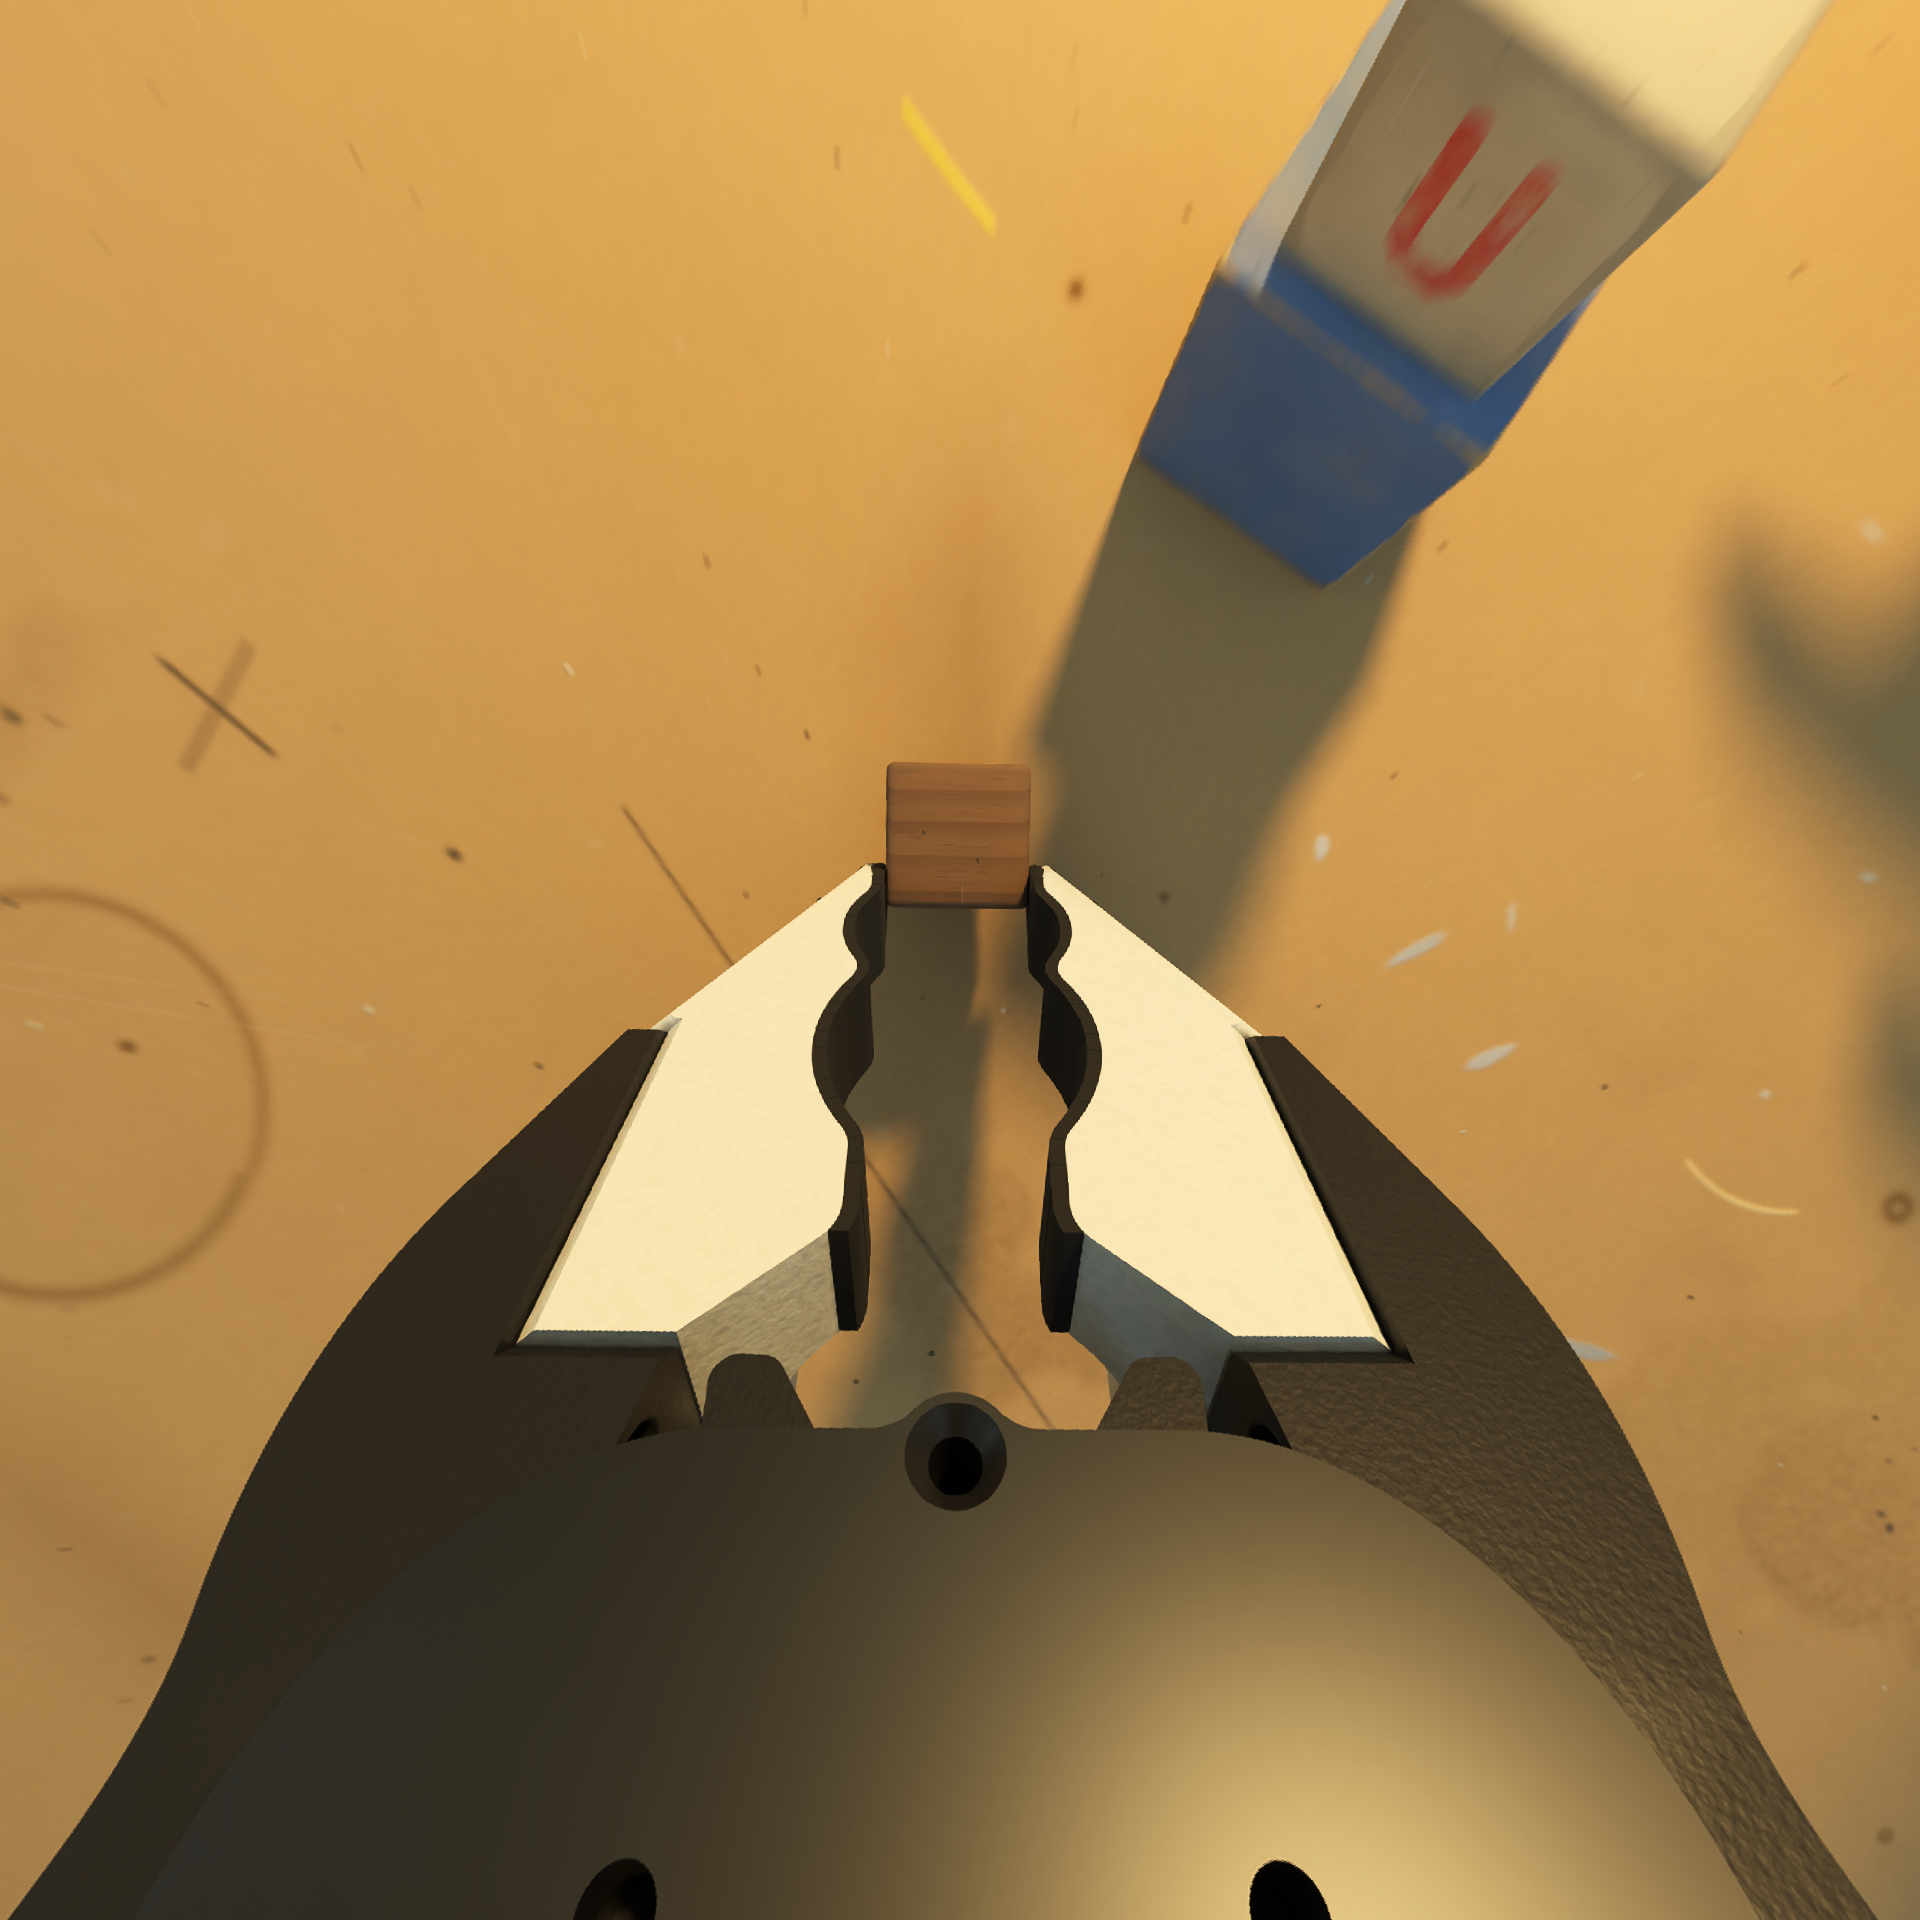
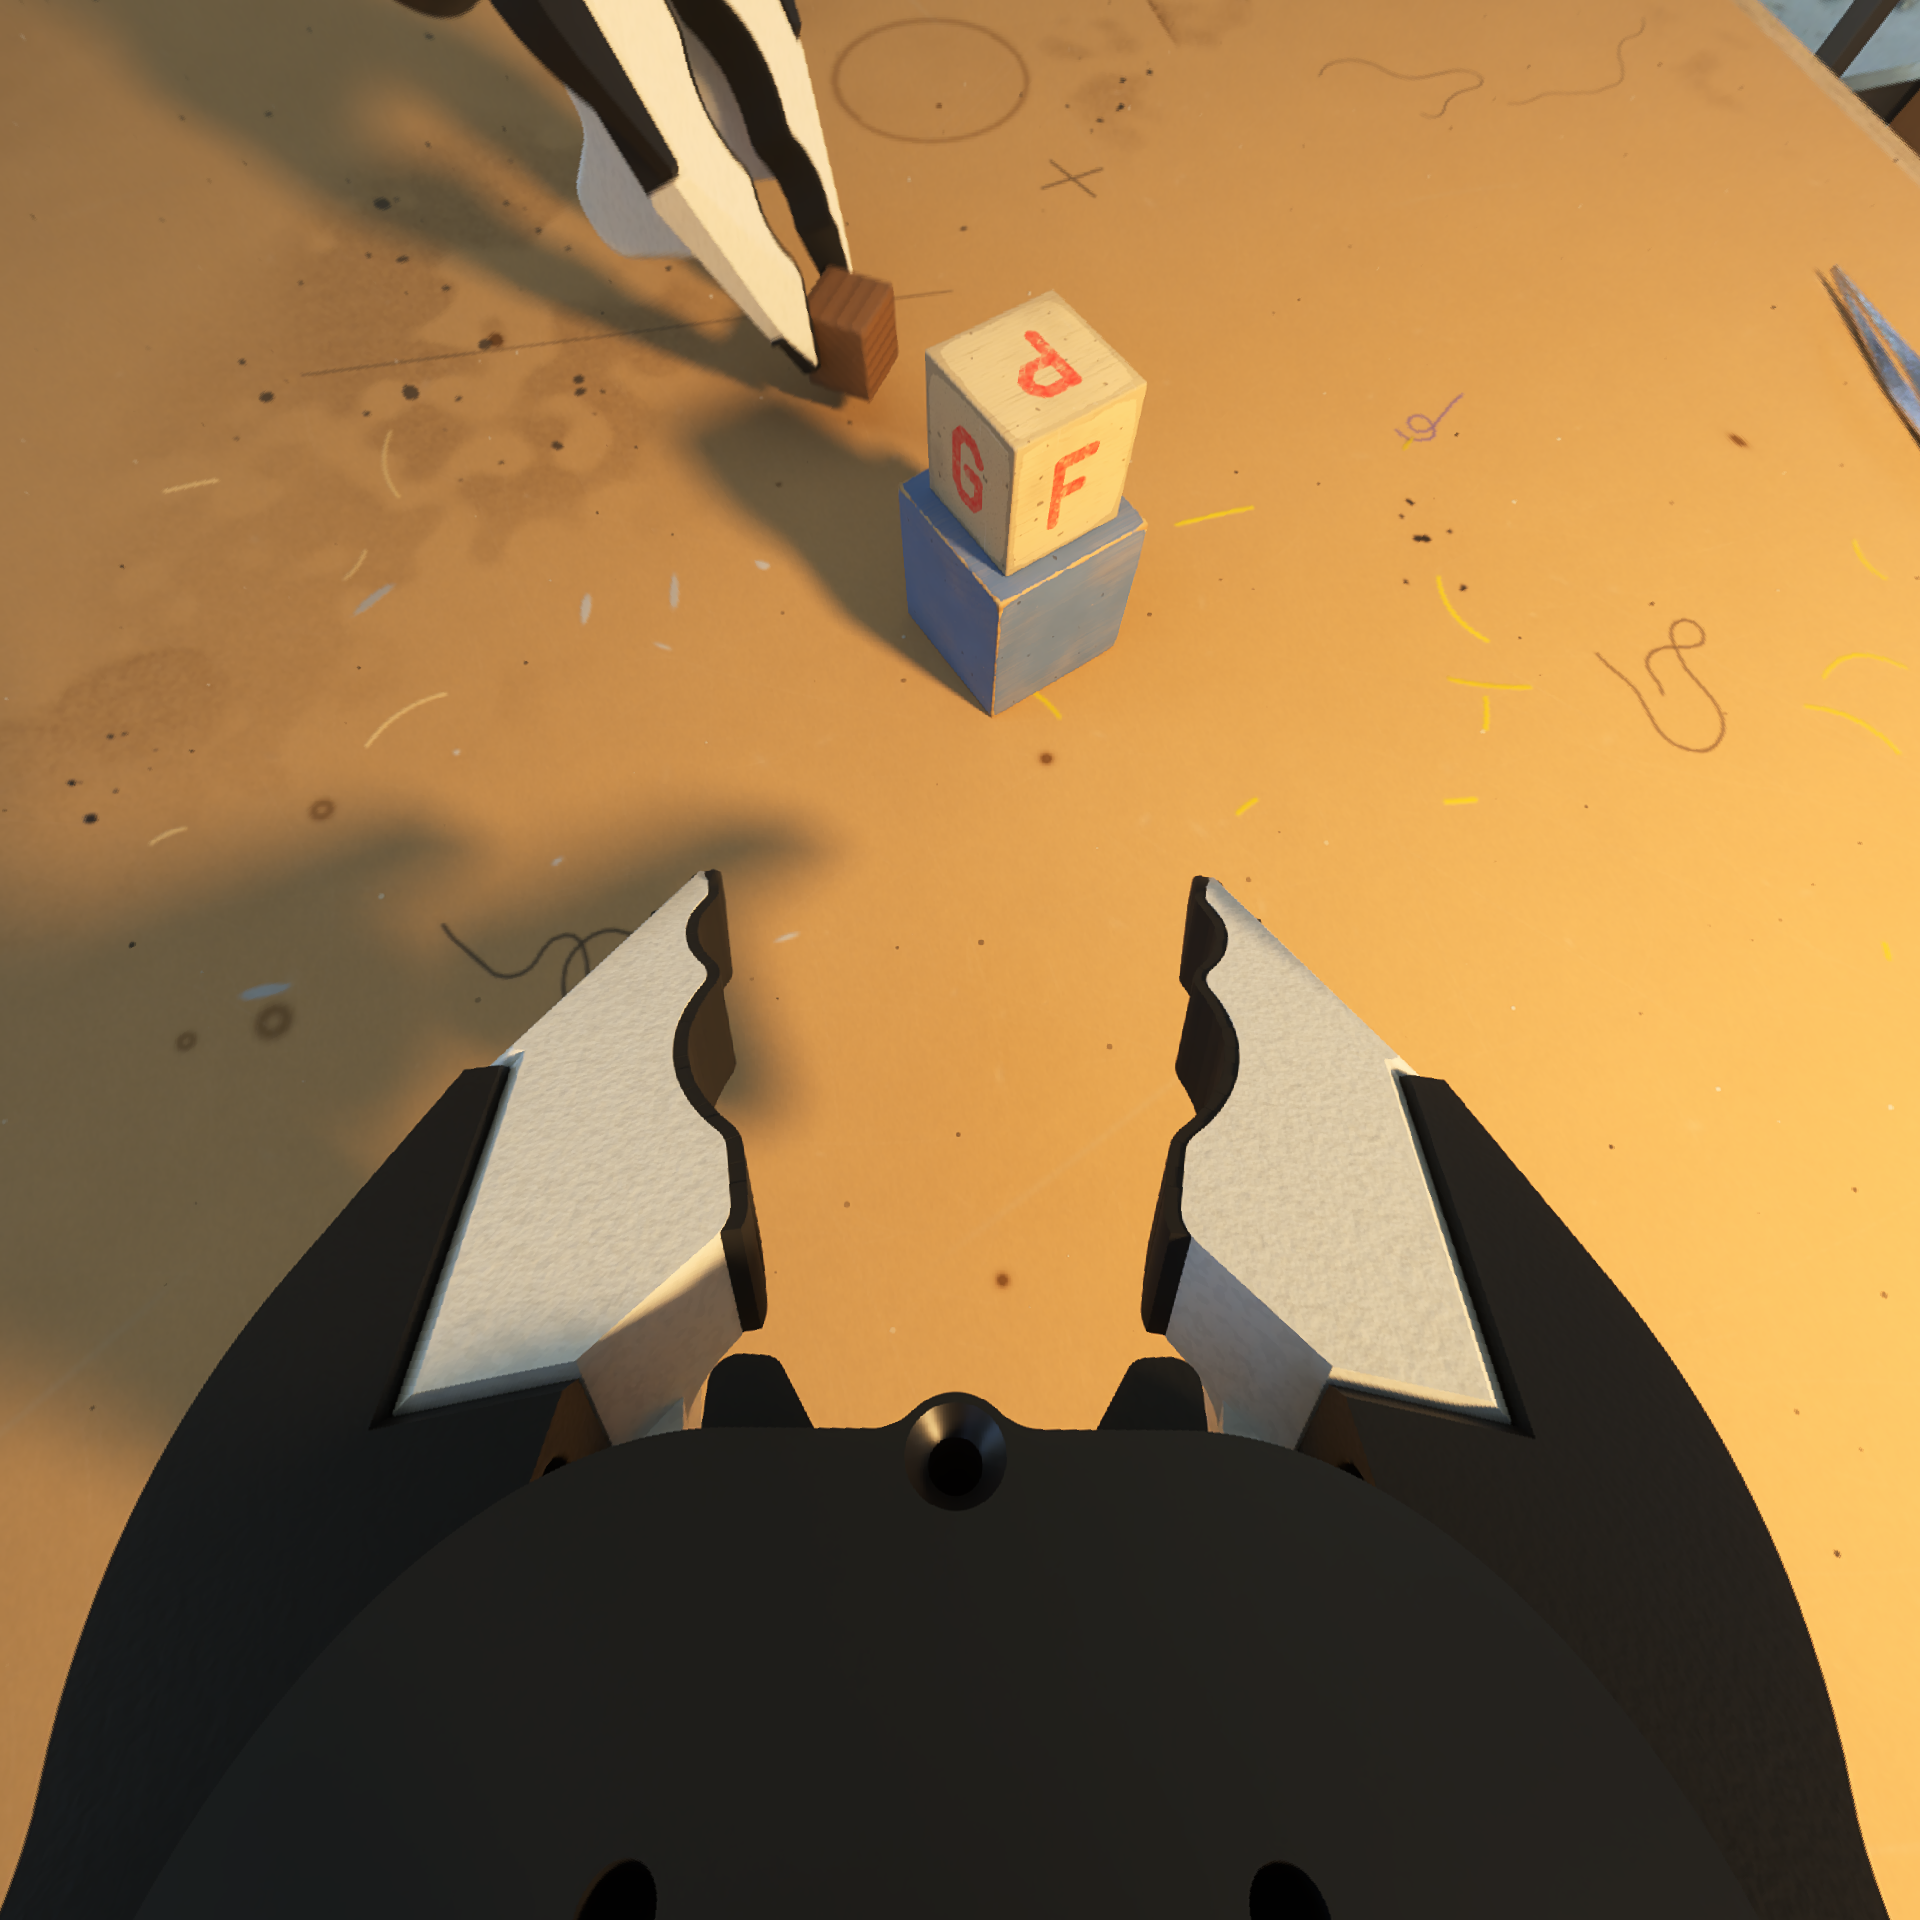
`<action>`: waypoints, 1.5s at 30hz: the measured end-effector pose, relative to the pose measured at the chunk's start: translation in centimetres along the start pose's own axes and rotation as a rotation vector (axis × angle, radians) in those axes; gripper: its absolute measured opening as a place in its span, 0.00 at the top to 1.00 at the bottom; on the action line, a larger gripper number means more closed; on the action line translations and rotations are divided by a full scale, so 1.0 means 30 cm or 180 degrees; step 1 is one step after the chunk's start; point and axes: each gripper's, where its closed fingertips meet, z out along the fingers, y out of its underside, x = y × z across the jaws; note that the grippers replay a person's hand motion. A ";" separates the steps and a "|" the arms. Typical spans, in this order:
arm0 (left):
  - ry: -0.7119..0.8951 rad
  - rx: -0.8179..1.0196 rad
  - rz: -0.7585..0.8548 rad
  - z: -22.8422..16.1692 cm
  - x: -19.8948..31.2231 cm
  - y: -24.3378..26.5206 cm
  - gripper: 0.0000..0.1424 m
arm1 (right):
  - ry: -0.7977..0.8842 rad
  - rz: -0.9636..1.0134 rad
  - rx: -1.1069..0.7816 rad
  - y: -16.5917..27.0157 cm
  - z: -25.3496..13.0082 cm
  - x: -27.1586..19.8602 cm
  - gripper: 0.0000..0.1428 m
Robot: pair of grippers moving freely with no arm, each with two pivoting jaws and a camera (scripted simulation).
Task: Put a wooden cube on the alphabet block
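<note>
A small brown wooden cube (image 1: 957, 833) sits between the tips of my left gripper (image 1: 957, 883), whose jaws are closed against its sides. In the right wrist view the same cube (image 2: 854, 332) is at the left gripper's tips (image 2: 821, 338), low over or on the table, to the left of the stack. A cream alphabet block (image 2: 1039, 426) with red letters stands on a blue block (image 2: 1023, 603); both show at the upper right of the left wrist view, the alphabet block (image 1: 1455, 208) above the blue block (image 1: 1320, 436). My right gripper (image 2: 956, 883) is open and empty, well in front of the stack.
The orange-brown table top (image 2: 1455, 1039) bears pencil marks, specks and yellow streaks. Its far right edge (image 2: 1829, 94) shows at the top right corner. A grey metallic object (image 2: 1881, 343) lies at the right edge of the right wrist view.
</note>
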 end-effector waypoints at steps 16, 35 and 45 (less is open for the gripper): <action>0.0717 -0.0003 0.1405 -0.156 0.243 -0.409 0.81 | -0.0018 0.0041 0.0058 0.049 -0.046 0.003 0.47; 0.0924 -0.0202 0.1452 -0.066 0.247 -0.394 0.81 | -0.0127 0.0000 0.0076 0.053 -0.052 -0.012 0.52; 0.1051 -0.0148 0.1458 -0.066 0.246 -0.388 0.81 | -0.0156 -0.0005 0.0047 0.058 -0.042 -0.016 0.52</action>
